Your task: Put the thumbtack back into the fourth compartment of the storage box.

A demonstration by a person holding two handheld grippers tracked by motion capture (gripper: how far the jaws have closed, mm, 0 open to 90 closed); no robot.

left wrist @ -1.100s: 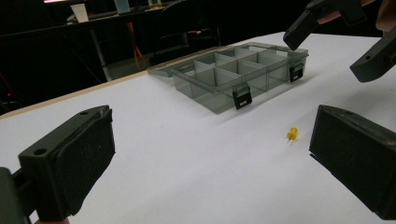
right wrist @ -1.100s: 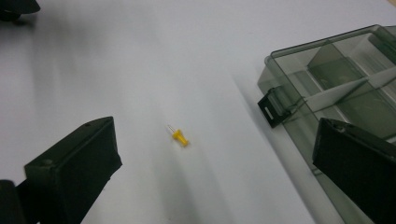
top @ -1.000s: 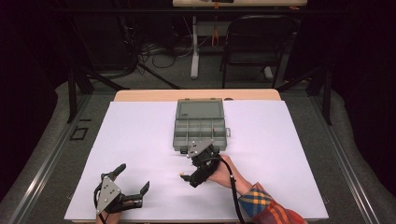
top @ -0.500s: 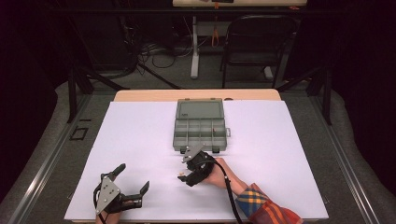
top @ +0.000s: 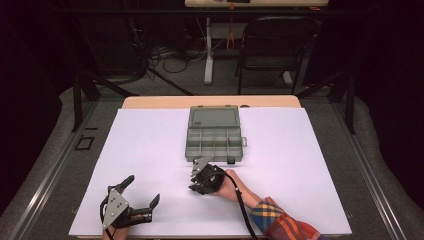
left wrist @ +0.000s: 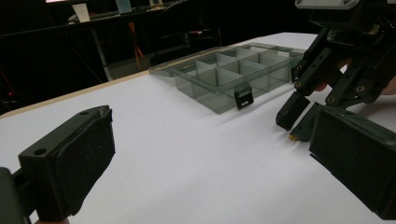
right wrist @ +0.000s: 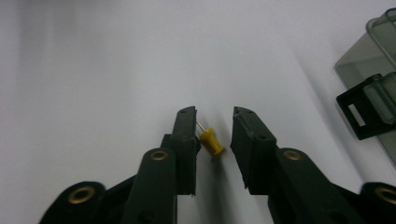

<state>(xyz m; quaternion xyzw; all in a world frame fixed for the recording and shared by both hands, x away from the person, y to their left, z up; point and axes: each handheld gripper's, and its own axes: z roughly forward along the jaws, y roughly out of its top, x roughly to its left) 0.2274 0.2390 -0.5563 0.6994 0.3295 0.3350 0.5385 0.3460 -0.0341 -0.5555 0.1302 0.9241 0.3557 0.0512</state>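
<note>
— Around the yellow pushpin (right wrist: pixel 211 143)?
— Lying on the white desk (top: pixel 150 150), between the parted jaws of the right tool (right wrist: pixel 214 116), not gripped. Grey compartment box (top: pixel 214 137) just beyond, toward the far edge.
— Left tool (top: pixel 142 189)?
— Open wide, empty, near the front-left corner.

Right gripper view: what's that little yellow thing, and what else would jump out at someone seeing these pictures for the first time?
It is a yellow push pin lying on the white table, between the open jaws of the right gripper. Just beyond, at the table's middle, a grey compartment box stands open, its lid folded back. Near the table's front left corner the left gripper rests with its jaws wide open.
</note>
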